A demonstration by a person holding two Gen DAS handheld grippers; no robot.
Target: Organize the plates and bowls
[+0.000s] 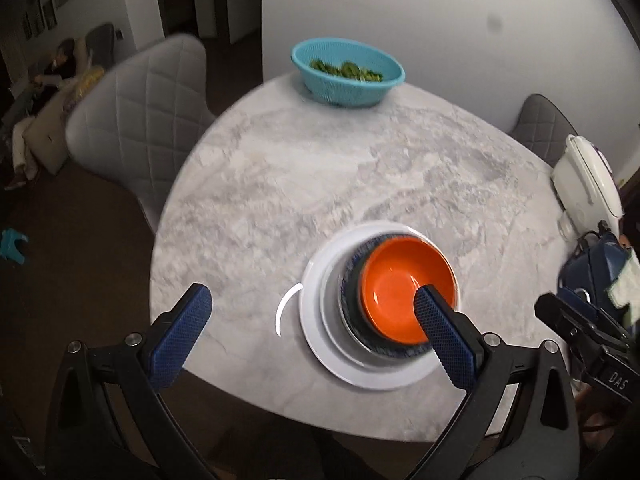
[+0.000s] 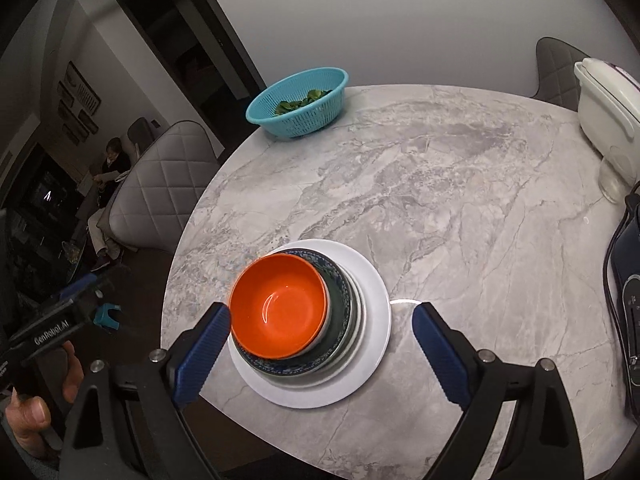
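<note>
The left gripper (image 1: 308, 312) and right gripper (image 2: 322, 328) both hang with fingers spread apart, empty, low in frame. Between them, lower centre, the orange bowl (image 2: 278, 310) sits nested in a dark patterned bowl (image 2: 340, 294) on stacked white plates (image 2: 376, 312). The marble table (image 2: 440, 184) holds a teal colander (image 2: 298, 104) at upper left.
</note>
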